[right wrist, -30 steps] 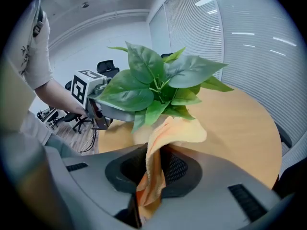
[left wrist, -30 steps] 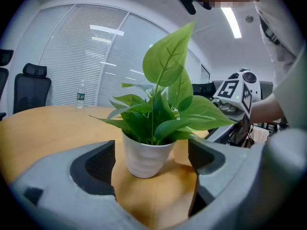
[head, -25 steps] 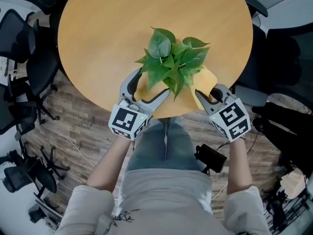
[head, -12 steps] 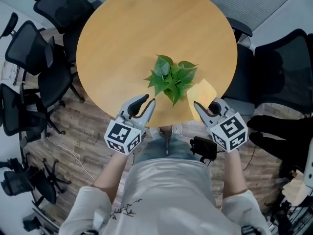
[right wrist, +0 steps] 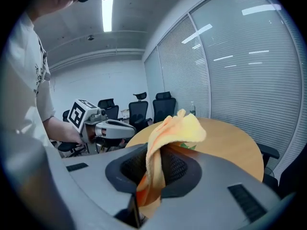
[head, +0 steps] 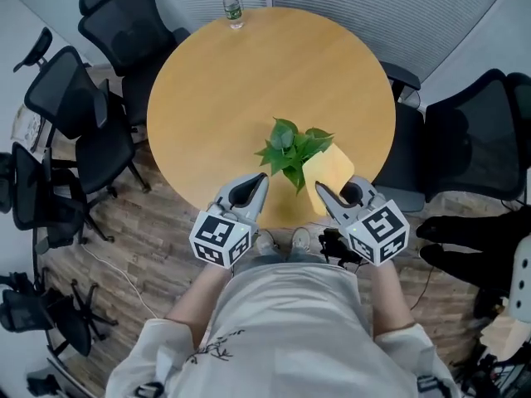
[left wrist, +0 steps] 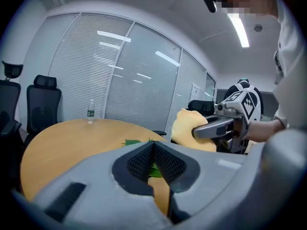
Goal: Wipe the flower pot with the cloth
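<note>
Both tools have come up and back from the plant since a sec ago. The left gripper (head: 259, 181) was spread beside the leaves; now it's clear of them, over the near edge of the table (head: 224, 81). Its jaws have just been closing w/ nothing btw them, and in its own view the pads meet, fully together and empty. The right gripper (head: 322, 192) is clamped on the yellow cloth (head: 330, 169), which bunches up out of the jaws and flops over the top.

The flower pot should sit under the plant (head: 292, 148), toward the table's near side, but leaves cover it in every view, so I can't see the pot itself.

Step, as I read it: wipe pass done or paused, both hands pulled off. If more wiping's needed, next move = bring the cloth down under the foliage to the pot wall, and reopen the left to steady the pot.

Views:
- Head view gives the layout: plant, cloth just beside it, bottle (head: 232, 5) at the far edge, chairs (head: 91, 114) round about.
- Left gripper view shows its shut pads, plus the right tool w/ cloth side-on.
- Right gripper view alone shows the cloth pinched btw its pads.
</note>
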### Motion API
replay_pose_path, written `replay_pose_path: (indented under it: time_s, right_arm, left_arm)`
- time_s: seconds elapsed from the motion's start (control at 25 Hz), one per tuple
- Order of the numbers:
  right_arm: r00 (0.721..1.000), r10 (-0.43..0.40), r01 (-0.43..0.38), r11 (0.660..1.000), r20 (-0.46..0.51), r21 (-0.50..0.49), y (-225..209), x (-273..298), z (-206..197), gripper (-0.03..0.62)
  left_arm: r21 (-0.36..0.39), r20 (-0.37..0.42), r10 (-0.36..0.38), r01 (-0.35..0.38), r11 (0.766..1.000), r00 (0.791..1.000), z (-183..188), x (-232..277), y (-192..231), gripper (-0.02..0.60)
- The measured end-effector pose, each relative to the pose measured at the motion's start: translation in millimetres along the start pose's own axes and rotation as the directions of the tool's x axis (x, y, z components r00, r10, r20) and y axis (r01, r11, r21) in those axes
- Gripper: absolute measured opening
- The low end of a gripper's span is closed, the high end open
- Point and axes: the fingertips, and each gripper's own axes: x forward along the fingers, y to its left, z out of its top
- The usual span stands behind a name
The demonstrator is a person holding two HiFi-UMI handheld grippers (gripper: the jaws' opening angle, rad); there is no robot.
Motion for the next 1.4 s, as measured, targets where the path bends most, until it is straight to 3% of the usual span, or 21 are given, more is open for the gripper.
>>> replay_pose_path:
  time_s: [0.32,1.4]
  right_arm:
    - [0.999,0.016,-0.018,0.999,0.036,0.033,7,-1,8,0.055]
    - [0.997,0.042,-0.042,0.999,0.059,0.011,19,6,20,0.055]
  left_arm:
    - [0.067,-0.002,0.014,-0.014,0.998,1.000,15,-1,-4,0.011]
    - [0.057,0.022,0.041,-0.042,0.998,0.999,21,-7,-6,0.011]
